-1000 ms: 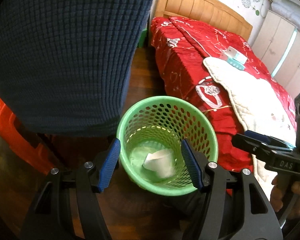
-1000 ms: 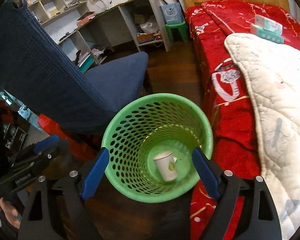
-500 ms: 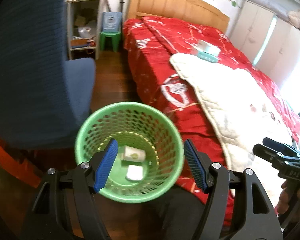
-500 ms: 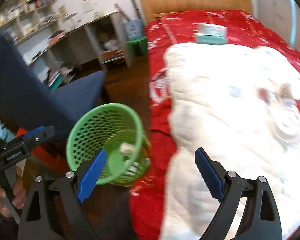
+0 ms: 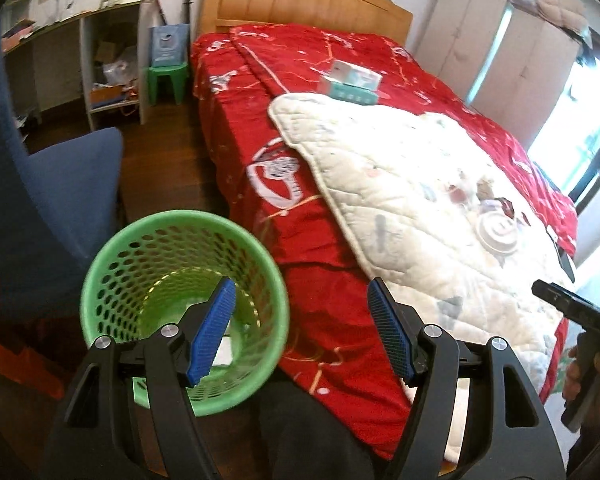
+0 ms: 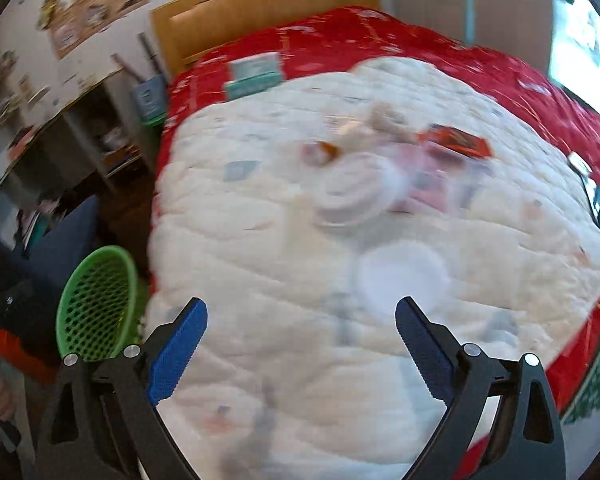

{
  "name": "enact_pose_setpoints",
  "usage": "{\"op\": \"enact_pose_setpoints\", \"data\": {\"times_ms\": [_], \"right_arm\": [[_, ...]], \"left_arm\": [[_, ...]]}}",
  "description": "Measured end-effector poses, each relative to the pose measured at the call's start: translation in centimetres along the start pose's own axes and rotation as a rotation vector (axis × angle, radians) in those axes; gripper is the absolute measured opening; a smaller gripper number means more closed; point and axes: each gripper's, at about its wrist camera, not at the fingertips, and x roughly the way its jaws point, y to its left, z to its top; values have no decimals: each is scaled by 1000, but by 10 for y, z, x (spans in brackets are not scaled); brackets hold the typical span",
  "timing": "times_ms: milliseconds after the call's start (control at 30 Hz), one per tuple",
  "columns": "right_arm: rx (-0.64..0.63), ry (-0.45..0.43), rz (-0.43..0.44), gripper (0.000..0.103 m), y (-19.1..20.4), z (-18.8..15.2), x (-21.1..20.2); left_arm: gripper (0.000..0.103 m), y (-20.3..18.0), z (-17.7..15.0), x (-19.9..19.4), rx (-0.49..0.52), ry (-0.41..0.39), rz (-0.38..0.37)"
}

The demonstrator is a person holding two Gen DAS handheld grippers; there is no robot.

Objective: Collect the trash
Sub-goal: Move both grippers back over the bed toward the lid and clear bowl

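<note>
The green mesh basket (image 5: pixel 148 228) stands on the floor beside the bed, with a white scrap (image 5: pixel 225 354) at its bottom. My left gripper (image 5: pixel 300 285) hovers open over the basket's right rim and the red cover, nothing between its fingers. My right gripper (image 6: pixel 302 303) hangs above the white quilt (image 6: pixel 260 272) with its jaws opening and empty. Ahead of it on the quilt lie blurred litter: a white round lid (image 6: pixel 352 196), a flat white disc (image 6: pixel 400 276) and an orange wrapper (image 6: pixel 456 142). The basket (image 6: pixel 96 300) is at its lower left.
A blue chair (image 5: pixel 68 196) stands left of the basket. The bed's red cover (image 5: pixel 300 132) carries a teal and white box (image 5: pixel 352 84). A desk shelf (image 5: pixel 112 60) and a green stool (image 5: pixel 166 76) are at the back wall. A hand (image 5: pixel 596 376) holds the other tool at right.
Both grippers have swung from over the basket to the right, toward the bed. The right one now faces the quilt and its jaws stand wider. A cup and paper stayed in the basket.
</note>
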Motion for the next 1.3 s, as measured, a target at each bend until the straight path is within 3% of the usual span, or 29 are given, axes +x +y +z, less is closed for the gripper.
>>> {"op": "enact_pose_setpoints", "data": {"times_ms": [267,567,900,1033,1300], "right_arm": [[63,30,-66,93,-53,2,13],[50,90,-68,94,-61,7,44],[37,100,-77,95,-61,18,59],[34,111,-81,89,-63,17,61],[30,97,-71,89,-69,12,46]], "left_arm": [[72,-27,5,14,36,20,-25],[77,-52,11,29,69,44,-48],[79,-88,20,48,123,64,-91],[79,-111,26,59,167,71,-134],[79,-175,33,89,296,114,-246]]}}
